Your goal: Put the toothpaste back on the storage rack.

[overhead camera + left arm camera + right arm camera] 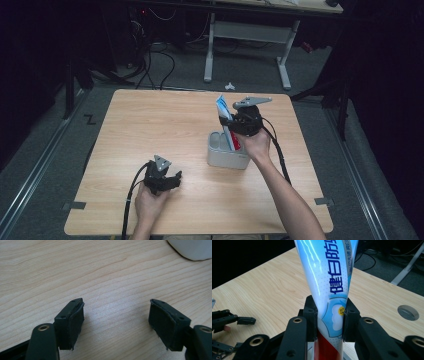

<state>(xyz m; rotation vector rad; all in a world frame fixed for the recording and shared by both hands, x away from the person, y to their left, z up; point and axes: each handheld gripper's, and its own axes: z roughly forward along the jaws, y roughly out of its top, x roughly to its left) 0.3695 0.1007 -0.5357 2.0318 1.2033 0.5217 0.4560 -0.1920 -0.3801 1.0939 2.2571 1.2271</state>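
Note:
A white, blue and red toothpaste tube (226, 120) stands upright with its lower end inside a pale grey cup holder (225, 155) near the table's middle. My right gripper (236, 125) is shut on the tube; in the right gripper view both pads press the tube (329, 290) at its blue and white part, red below. My left gripper (172, 180) rests low at the front left of the table, open, nothing between its jaws. In the left gripper view the open gripper (116, 322) sits over bare wood, and the holder's white base (192, 248) shows at the top right.
The wooden table (150, 125) has a round grey cable hole (408, 312) in it. Beyond its far edge are a white desk frame (247, 35), cables on the floor and dark surroundings. Metal rails run along both sides.

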